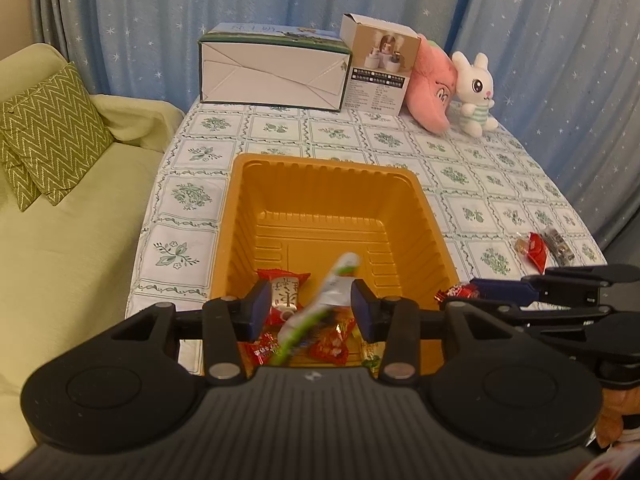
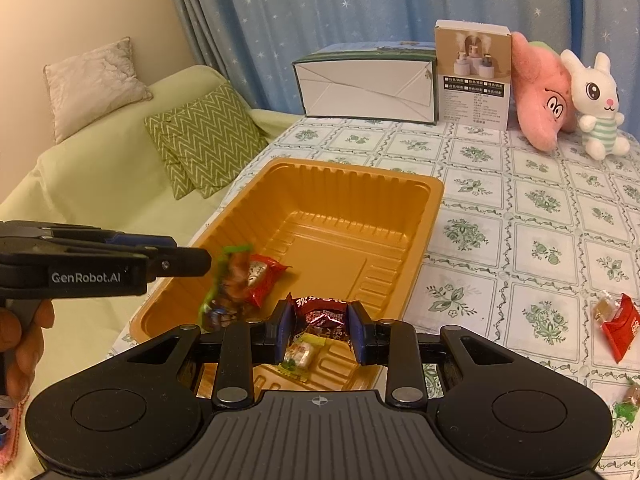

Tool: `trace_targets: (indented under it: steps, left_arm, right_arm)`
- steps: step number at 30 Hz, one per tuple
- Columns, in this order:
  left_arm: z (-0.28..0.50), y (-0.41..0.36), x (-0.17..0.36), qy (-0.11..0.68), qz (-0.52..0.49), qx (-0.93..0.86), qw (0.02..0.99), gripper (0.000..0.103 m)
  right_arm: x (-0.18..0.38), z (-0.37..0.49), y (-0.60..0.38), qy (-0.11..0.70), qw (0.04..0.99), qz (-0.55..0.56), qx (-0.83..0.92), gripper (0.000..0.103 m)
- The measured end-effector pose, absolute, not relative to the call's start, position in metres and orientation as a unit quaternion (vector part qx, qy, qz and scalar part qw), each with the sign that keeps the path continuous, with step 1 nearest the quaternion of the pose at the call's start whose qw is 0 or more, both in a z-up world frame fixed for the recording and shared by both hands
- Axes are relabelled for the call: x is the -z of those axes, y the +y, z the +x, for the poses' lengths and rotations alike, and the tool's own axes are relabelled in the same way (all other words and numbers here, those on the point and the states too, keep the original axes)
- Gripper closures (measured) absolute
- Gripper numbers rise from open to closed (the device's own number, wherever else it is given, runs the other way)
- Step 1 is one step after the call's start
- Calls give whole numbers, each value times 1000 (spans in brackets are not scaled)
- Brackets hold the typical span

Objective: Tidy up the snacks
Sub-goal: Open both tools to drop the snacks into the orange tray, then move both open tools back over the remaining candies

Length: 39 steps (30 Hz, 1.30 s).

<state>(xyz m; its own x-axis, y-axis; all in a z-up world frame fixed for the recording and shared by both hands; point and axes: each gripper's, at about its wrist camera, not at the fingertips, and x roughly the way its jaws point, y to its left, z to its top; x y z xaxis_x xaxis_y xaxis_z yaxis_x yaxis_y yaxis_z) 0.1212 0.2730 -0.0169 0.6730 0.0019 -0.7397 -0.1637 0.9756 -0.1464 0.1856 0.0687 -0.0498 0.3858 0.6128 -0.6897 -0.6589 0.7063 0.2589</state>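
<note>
An orange plastic tray (image 1: 320, 164) (image 2: 360, 172) sits on the flowered tablecloth. Several red-wrapped snacks (image 1: 332, 344) lie at its near end. My left gripper (image 1: 310, 304) hangs above them with its jaws apart; a green-and-white packet (image 1: 340, 276) (image 2: 228, 284), blurred, is dropping free between the pads. In the right wrist view the left gripper (image 2: 200, 262) reaches in from the left, held by a hand. My right gripper (image 2: 320, 320) is shut on a dark red snack packet (image 2: 322, 312) over the tray's near edge. In the left wrist view the right gripper (image 1: 500, 292) shows beside the tray.
Loose snacks (image 2: 618, 324) (image 1: 534, 248) lie on the table right of the tray. At the back stand a white carton (image 1: 272, 72), a small box (image 1: 380, 64), a pink plush (image 1: 434, 88) and a white rabbit (image 1: 476, 92). A green sofa with cushions (image 1: 52, 132) borders the table's left side.
</note>
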Motion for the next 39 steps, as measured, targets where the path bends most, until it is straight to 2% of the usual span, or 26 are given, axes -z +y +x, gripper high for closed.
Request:
trace_targets:
  steps: [13,14,15,17,23,34,39]
  left_arm:
    - [119,277,16,396,-109,-55,910,59]
    - [118,278,17,396,-109,-55,910,58]
    - [117,278,17,397,-109,-56,910,58]
    - [116,277,16,396,-108,-58,910,56]
    - [110,273,8,389,-105,-66,913,44]
    - [103,232,-20,365,-99,-48,925,33]
    - [101,201,-34,351,-103,-29,930,24]
  right_arm:
    - [56,184,73,402,825,-23,-395,70]
    - [56,184,73,401,825,-22,-398,61]
    - [56,183,73,399,825,-19,-399,48]
    - [54,182,68,392,830,-10,-397,37]
    - [47,181,43,388,844,3,-370,37]
    - [36,164,-46,397,875,44,-275,37]
    - [31,150,-88,394,886,57,-238,37]
